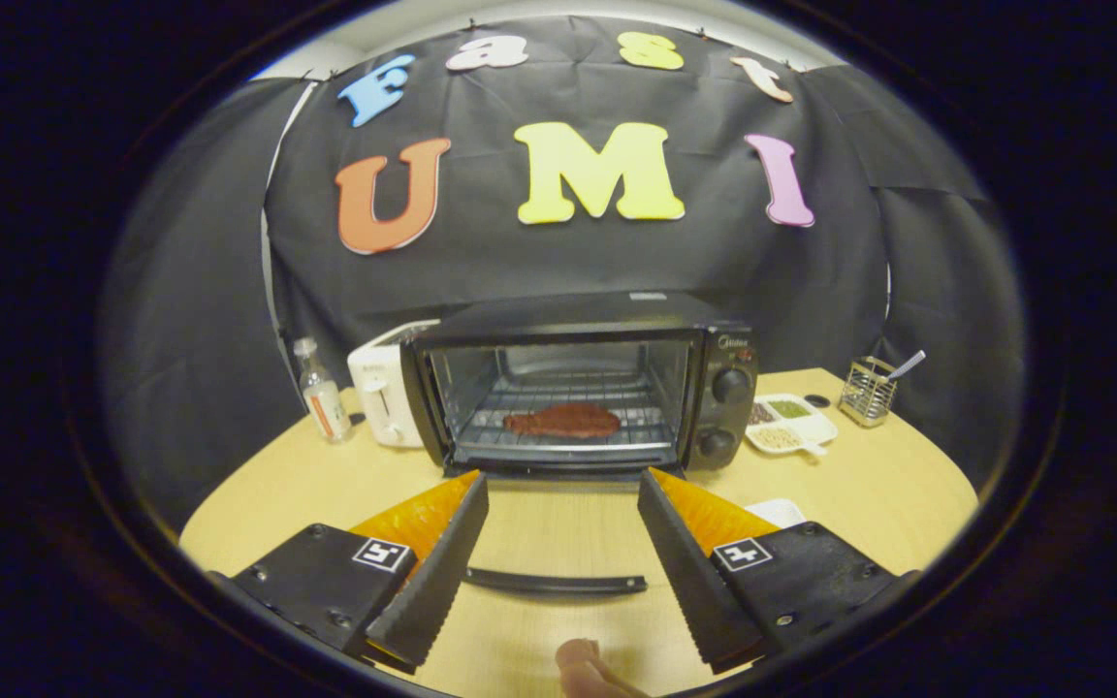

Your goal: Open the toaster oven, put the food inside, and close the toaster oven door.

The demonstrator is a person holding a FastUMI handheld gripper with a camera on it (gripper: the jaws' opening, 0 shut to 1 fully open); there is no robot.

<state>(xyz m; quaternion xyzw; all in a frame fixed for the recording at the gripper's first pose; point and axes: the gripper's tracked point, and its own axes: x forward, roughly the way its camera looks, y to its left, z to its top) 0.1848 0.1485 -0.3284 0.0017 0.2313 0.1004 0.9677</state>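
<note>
A black toaster oven (578, 383) stands at the back of the round wooden table (888, 485). Its glass door hangs fully down toward me, and the door's black handle (555, 583) lies low between my fingers. A brown slab of meat (563, 420) rests on the wire rack inside the oven. My gripper (563, 478) is open, holds nothing, and has its fingertips just short of the oven's mouth. A person's fingertip (580, 664) pokes in near the base of the fingers.
A white toaster (379, 397) and a small bottle (322, 393) stand left of the oven. To its right are a divided white dish of seasonings (791, 424) and a wire holder with a utensil (869, 388). A white object (777, 509) peeks out behind my right finger.
</note>
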